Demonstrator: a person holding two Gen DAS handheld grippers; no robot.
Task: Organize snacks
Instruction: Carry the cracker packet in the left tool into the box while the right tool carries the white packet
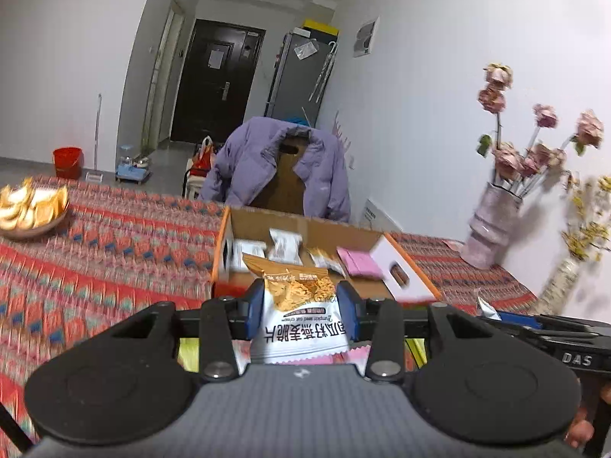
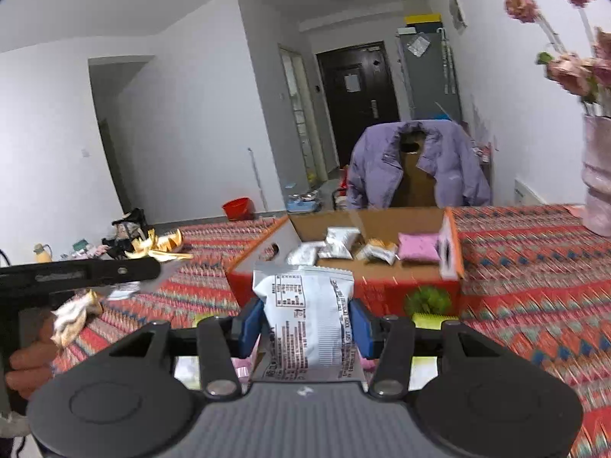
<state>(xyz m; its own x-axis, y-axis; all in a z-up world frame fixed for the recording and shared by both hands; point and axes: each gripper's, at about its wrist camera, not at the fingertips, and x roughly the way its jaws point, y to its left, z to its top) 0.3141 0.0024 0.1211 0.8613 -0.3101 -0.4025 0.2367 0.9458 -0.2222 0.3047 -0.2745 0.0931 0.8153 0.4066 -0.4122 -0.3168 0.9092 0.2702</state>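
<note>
My left gripper (image 1: pixel 301 309) is shut on an orange-and-white oat crisp packet (image 1: pixel 301 305), held above the patterned tablecloth just in front of the open cardboard box (image 1: pixel 267 225). My right gripper (image 2: pixel 305 318) is shut on a silver-white snack packet (image 2: pixel 305 316) with its printed back facing the camera, also held short of the same cardboard box (image 2: pixel 382 290). Inside the box lie several packets: silver ones (image 2: pixel 336 244), an orange one (image 2: pixel 378 250) and a pink one (image 2: pixel 418 246). In the right wrist view the left gripper's black body (image 2: pixel 76 271) shows at the left, with the orange packet (image 2: pixel 74 315) under it.
A bowl of orange peel (image 1: pixel 30 206) stands at the far left of the table. A pink vase of dried roses (image 1: pixel 492 225) and a second vase (image 1: pixel 557 282) stand at the right. Behind the box is a chair draped with a purple jacket (image 1: pixel 275 168). Loose packets lie under the grippers.
</note>
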